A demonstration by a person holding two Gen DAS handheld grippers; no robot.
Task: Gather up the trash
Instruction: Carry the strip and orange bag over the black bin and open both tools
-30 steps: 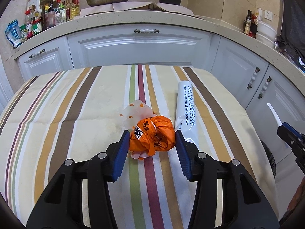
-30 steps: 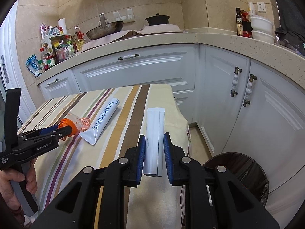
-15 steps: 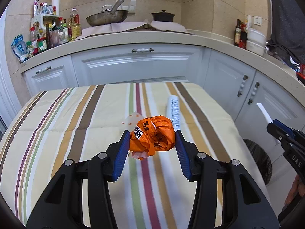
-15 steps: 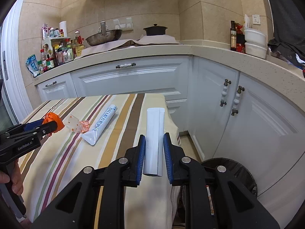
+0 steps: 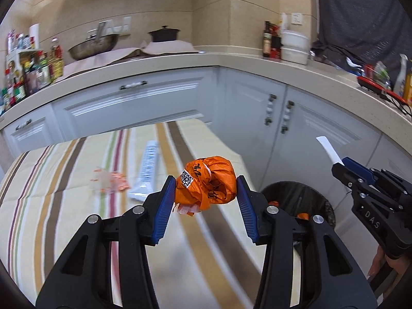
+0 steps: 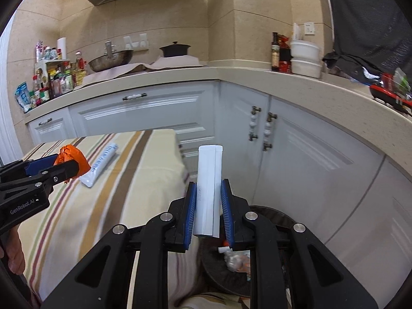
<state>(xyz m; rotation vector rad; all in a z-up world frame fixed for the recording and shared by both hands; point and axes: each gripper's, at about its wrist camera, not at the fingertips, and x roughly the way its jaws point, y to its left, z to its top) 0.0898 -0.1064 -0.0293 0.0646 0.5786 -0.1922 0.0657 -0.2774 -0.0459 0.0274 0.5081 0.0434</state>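
Bin (image 5: 296,193) half hidden behind left tongs (image 5: 206,193); contents clearer in right view: scraps inside bin (image 6: 231,260). Left tongs clamp orange wrapper (image 5: 208,182) above striped surface (image 5: 64,206) edge. Right tongs (image 6: 207,206) pinch white sachet (image 6: 208,180) upright over bin. Blurred tube (image 5: 148,170) and clear wrapper (image 5: 110,182) lie on surface; wrapper unseen in right view.

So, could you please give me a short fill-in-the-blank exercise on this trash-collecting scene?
1. The left gripper is shut on a crumpled ____ wrapper.
2. The right gripper holds a flat ____ packet.
3. The dark bin stands on the ____, beside the table.

Missing words: orange; white; floor
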